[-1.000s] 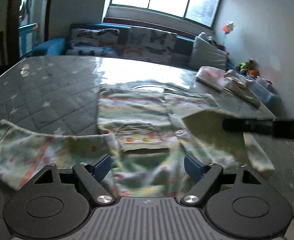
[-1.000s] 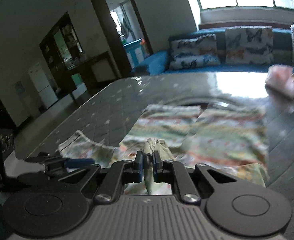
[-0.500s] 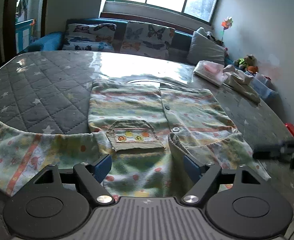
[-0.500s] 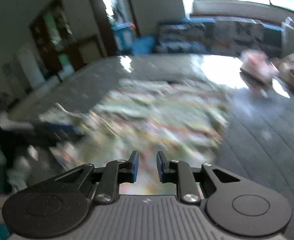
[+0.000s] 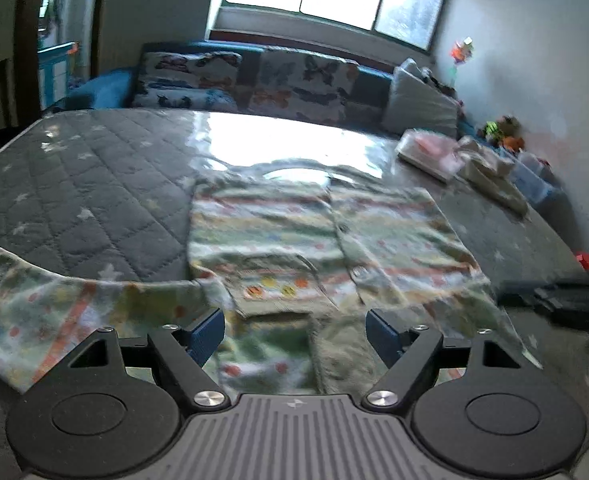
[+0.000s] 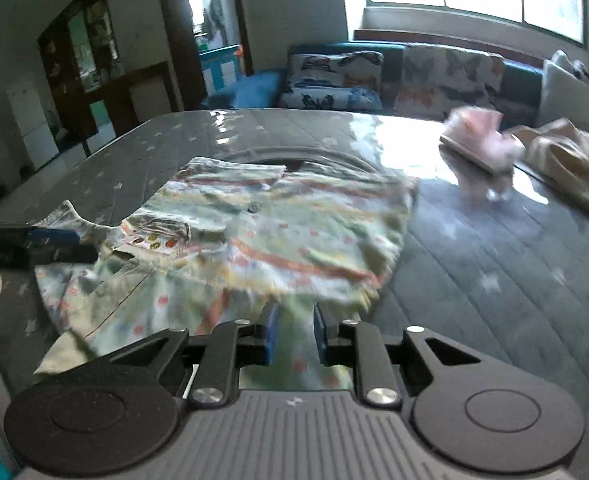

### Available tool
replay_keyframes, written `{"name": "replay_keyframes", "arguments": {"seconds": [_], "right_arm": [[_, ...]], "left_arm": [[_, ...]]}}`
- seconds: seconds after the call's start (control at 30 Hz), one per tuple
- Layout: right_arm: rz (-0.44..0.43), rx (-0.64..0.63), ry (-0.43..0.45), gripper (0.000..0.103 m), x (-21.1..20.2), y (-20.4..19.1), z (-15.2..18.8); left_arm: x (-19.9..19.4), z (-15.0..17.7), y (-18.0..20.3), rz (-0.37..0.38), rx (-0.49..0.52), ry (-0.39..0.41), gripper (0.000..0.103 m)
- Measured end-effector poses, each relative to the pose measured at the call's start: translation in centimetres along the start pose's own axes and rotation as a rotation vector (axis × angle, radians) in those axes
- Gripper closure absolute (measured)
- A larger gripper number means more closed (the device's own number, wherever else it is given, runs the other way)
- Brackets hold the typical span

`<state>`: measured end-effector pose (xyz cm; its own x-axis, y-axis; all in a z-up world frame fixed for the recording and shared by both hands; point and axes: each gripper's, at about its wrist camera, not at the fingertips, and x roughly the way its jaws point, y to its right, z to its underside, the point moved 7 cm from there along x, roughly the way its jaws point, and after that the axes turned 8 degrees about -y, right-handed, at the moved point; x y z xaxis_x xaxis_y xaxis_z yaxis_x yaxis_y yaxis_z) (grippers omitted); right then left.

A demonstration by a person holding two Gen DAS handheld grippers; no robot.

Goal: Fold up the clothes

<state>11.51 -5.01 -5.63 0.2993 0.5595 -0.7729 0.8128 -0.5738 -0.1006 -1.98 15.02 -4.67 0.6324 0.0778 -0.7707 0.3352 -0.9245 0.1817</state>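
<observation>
A pale green patterned child's shirt (image 5: 294, 236) with a small chest pocket (image 5: 272, 288) lies flat on the grey quilted table (image 5: 86, 184). Its left sleeve (image 5: 46, 320) is spread out to the left; the right sleeve lies folded in over the body. My left gripper (image 5: 295, 330) is open and empty, just above the shirt's near hem. My right gripper (image 6: 294, 330) is open with a narrow gap and empty, over the shirt's (image 6: 262, 236) right near edge. The left gripper shows at the left in the right wrist view (image 6: 42, 242).
A folded pink garment (image 6: 478, 140) and a cream garment (image 6: 566, 160) lie at the table's far right. A blue sofa with butterfly cushions (image 5: 254, 80) stands behind the table. The right gripper's dark body (image 5: 558, 300) sits at the table's right edge.
My right gripper let go of the right sleeve, which now lies folded on the shirt, and pulled back to the right. The left gripper stayed open and nearly still.
</observation>
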Motion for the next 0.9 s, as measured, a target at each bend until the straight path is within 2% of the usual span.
{"name": "replay_keyframes", "arguments": {"seconds": [0.07,0.17,0.23,0.4,0.43,0.57,0.63,0.77,0.9], "right_arm": [[0.021,-0.008,-0.009,0.084,1.1,0.1,-0.2],[0.04,-0.003,-0.009,0.088,1.3,0.3,0.0],[0.053,0.0,-0.01,0.088,1.5,0.4,0.2],[0.085,0.007,-0.011,0.082,1.9,0.8,0.6],[0.091,0.008,-0.012,0.078,1.9,0.8,0.6],[0.12,-0.005,-0.023,0.076,2.3,0.9,1.2],[0.115,-0.003,-0.018,0.07,1.9,0.5,0.9],[0.059,-0.055,0.011,0.061,0.7,-2.1,0.5],[-0.041,-0.107,0.032,0.057,0.2,-5.7,0.4]], "left_arm": [[0.1,0.0,0.1,-0.001,0.004,-0.005,0.024],[1.2,0.3,0.3,0.0,0.013,-0.032,0.036],[1.6,0.4,0.4,0.011,0.021,-0.041,0.049],[2.3,-0.2,1.1,0.015,0.054,-0.02,0.061],[2.5,-0.2,1.1,0.006,0.064,-0.018,0.063],[2.9,-0.1,1.0,-0.02,0.077,-0.015,0.064],[2.3,-0.2,0.7,-0.021,0.062,-0.008,0.063],[0.1,-0.4,-1.6,-0.047,-0.022,0.035,0.055],[-2.7,0.0,-5.8,-0.123,-0.149,0.087,0.053]]}}
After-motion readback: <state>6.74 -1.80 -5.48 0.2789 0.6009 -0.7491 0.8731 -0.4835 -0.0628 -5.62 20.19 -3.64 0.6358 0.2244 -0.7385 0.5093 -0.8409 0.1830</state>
